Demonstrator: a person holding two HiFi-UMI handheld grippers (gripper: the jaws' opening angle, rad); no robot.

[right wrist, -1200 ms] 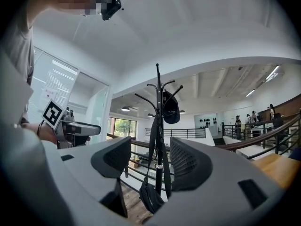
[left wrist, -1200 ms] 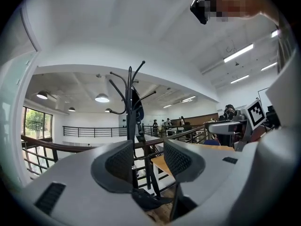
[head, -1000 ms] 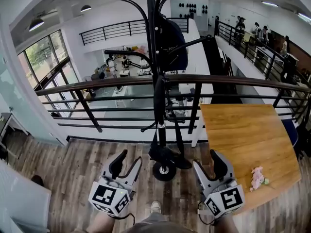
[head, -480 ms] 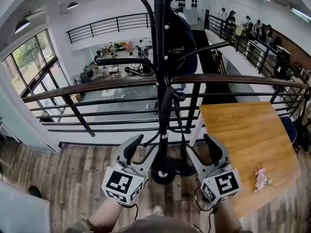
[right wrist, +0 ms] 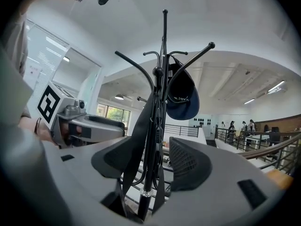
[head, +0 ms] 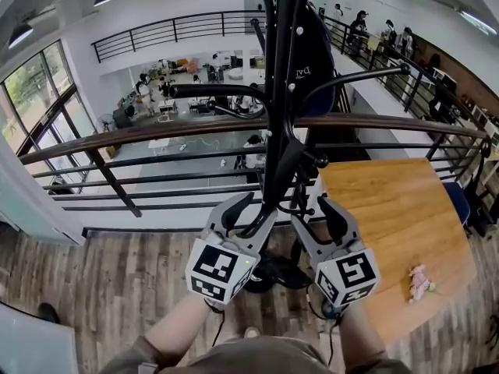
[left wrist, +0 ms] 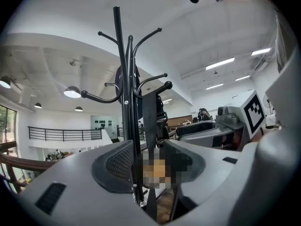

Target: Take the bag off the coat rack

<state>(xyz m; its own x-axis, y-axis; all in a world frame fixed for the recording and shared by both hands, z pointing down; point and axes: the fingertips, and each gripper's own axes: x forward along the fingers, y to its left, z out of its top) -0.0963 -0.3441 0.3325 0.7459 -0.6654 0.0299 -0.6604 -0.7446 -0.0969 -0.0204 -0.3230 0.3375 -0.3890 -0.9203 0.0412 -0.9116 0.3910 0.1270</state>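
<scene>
A black coat rack [head: 284,92] stands just ahead, in front of the railing. A dark navy cap-like item [head: 309,49] hangs from an upper hook. A wide black strap [head: 282,174] drops along the pole toward a dark bag-like shape [head: 290,269] near the base, mostly hidden behind my grippers. My left gripper [head: 249,215] is open, close to the pole's left side. My right gripper [head: 316,218] is open just right of the pole. In the left gripper view the pole [left wrist: 126,126] and strap [left wrist: 150,121] line up between its open jaws. The right gripper view shows the strap [right wrist: 141,135] and cap-like item [right wrist: 183,100] ahead.
A dark handrail with horizontal bars [head: 140,142] crosses behind the rack, with a lower floor beyond. A wooden table [head: 390,209] stands at the right with a small pink thing [head: 421,280] on it. People stand far off at the upper right [head: 386,41].
Both grippers have risen and drawn in toward the rack's pole, closer together. The rack now looms larger and nearer in the head view.
</scene>
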